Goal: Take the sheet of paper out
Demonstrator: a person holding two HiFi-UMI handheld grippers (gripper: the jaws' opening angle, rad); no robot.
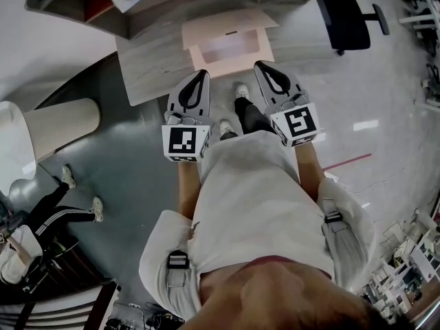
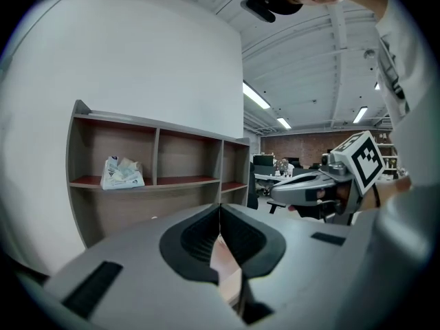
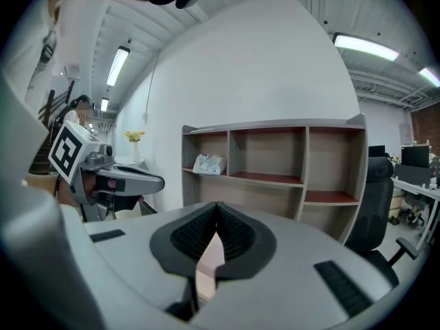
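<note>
My left gripper (image 2: 220, 210): fingers (image 2: 192, 243) meet tip to tip, nothing between them.
Gap under the tips: I see a pale pink surface (image 2: 228, 270); I can't tell what it is.
shelf unit (image 2: 185, 177): ahead, against the white wall (image 2: 137, 60).
crumpled bag (image 2: 122, 173): lying in the leftmost compartment.
right gripper (image 2: 302, 190): at my right, its marker cube (image 2: 362, 160) at the rear.

Open air ahead of left tongs (image 1: 201, 74) and right tongs (image 1: 261, 66), both closed, over the surface (image 1: 148, 74). Pink box (image 1: 227, 47) sits dead ahead on it. Shelf (image 1: 103, 9) walls off the far side. Office chair (image 1: 347, 16) on the right and ribbed column (image 1: 58, 126) on the left, both well apart.
</note>
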